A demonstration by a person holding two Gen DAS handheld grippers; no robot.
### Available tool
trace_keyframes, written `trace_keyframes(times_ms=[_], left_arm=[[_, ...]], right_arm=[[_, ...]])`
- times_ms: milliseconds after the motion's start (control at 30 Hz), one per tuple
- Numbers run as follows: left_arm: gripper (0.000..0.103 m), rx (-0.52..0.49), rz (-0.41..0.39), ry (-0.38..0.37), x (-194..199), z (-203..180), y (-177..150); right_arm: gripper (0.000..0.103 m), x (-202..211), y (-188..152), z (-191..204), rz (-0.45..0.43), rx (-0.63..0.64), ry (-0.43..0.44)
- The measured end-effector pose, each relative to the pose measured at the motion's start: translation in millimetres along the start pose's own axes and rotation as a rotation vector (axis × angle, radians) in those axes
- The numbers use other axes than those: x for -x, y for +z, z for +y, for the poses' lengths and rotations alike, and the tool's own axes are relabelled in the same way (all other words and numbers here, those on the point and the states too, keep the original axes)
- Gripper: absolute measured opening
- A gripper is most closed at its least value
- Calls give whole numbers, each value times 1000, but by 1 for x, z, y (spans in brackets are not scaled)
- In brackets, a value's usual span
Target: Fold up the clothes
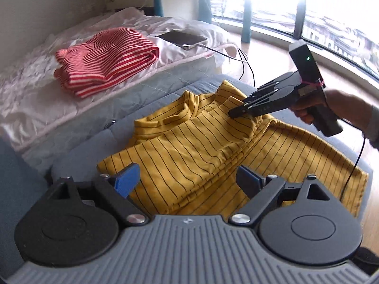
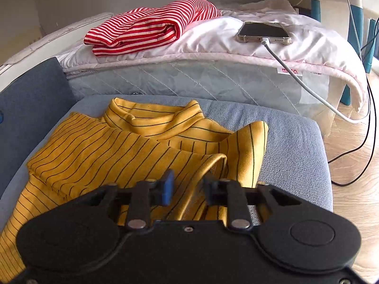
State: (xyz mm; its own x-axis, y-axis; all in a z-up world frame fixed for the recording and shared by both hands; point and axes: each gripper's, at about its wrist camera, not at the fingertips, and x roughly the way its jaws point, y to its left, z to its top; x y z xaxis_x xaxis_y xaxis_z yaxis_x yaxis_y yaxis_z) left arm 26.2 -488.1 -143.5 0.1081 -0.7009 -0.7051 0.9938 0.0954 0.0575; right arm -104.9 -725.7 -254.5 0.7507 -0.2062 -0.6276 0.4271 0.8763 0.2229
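Observation:
A yellow shirt with thin dark stripes lies spread on a blue-grey cushion, collar toward the bed. My left gripper hovers open over the shirt's lower body, with fabric below the blue fingertips and nothing between them. My right gripper, held by a hand, sits at the shirt's shoulder beside the collar. In the right wrist view the right gripper is nearly closed on a raised fold of the yellow shirt.
A folded red-and-white striped garment rests on the white-sheeted bed behind the cushion. A phone lies there with a white cable trailing off the edge. Wooden floor and black cables are at right.

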Motion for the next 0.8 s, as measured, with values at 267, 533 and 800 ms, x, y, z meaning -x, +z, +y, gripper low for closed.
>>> trace_keyframes(times_ms=[267,533,800], left_arm=[[91,12,72,-35,-53,17,-18],[92,51,101,-67,-75,12,-51],[92,-9,31,-158,-72,-3,-33]], right_arm=[[4,36,22,-5,-81,45,-80],[30,11,1,2,-2,134,-212],[46,35,-5,50,-61,272,-25]])
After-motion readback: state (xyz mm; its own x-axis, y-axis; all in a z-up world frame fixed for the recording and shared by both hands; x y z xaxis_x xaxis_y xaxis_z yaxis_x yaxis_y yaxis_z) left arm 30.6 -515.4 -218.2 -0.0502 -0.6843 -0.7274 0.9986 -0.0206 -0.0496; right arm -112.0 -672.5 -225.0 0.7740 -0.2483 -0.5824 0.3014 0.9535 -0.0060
